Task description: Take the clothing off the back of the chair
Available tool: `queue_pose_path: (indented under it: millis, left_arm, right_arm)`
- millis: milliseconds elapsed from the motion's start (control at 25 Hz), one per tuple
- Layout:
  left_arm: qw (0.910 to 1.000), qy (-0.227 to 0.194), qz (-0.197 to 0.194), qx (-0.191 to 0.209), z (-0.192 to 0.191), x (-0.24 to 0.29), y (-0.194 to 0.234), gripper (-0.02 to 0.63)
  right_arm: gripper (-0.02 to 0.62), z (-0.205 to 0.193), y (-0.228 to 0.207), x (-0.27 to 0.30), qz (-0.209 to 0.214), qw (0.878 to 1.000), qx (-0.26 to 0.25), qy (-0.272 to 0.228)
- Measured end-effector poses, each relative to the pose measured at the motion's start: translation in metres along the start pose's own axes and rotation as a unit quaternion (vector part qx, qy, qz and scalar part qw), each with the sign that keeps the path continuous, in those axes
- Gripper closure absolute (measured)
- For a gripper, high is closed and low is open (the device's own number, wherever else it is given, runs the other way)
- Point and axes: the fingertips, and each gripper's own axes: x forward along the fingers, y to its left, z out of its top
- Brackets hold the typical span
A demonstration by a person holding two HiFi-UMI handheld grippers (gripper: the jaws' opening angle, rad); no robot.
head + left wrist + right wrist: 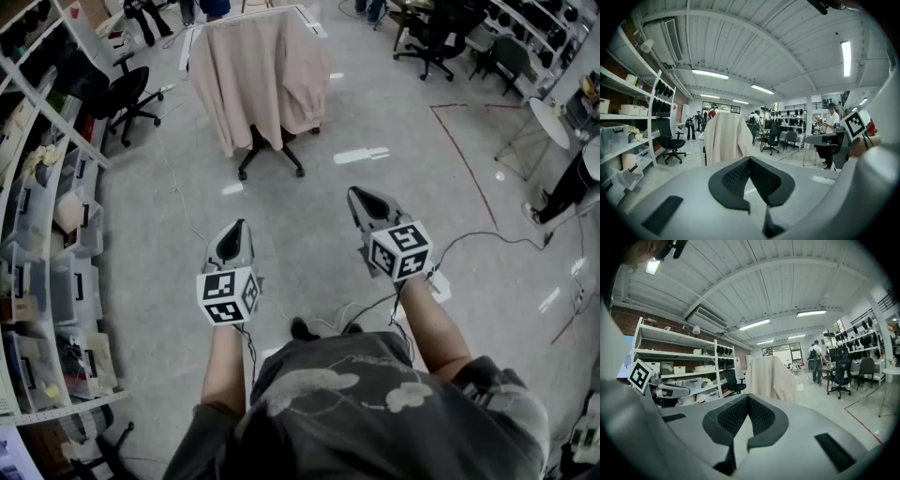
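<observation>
Beige cloth first: the clothing (261, 75) hangs draped over the back of the chair (270, 157), covering the backrest and falling nearly to the wheeled base. That chair stands alone on the grey floor (375, 112), well ahead of the person.

Both claws are short of it. The left claw (240, 230) and the right claw (364, 199) point towards the chair, well apart from the cloth, each with its jaws pressed together and nothing between them. So this looks like the approach, with no grasp made yet.

To do it well, I'd walk in, spread both claws, and take the fabric at the two top corners where it folds over the backrest. Lift up before drawing back, because a chair on wheels may roll if the cloth drags.

The floor between the claws and the chair is open. Left of the chair, a black office chair (127, 94) and shelving (37, 187) crowd in. Right of it there is wide floor and a red tape line (464, 155). Cables (469, 239) lie on the near side of the chair, by the person's feet, a likely snag.
</observation>
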Motion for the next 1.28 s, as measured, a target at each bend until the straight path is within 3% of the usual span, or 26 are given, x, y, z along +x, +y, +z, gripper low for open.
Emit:
queue_pose_path:
  millis: [760,1040,1280]
  left_arm:
    - [0.9994,0.011,-0.027,-0.018,-0.012,0.007,0.073,0.606]
    - [0.9990,0.013,-0.030,-0.030,-0.002,0.027,0.084,0.606]
    - [0.9995,0.015,-0.020,-0.016,0.014,0.072,0.110,0.606]
  right_arm:
    - [0.603,-0.025,0.035,0.039,-0.031,0.999,0.005,0.018]
    - [0.603,-0.021,0.010,0.060,-0.046,0.998,0.017,0.027]
    - [0.603,-0.019,-0.015,0.118,-0.040,0.998,0.034,0.022]
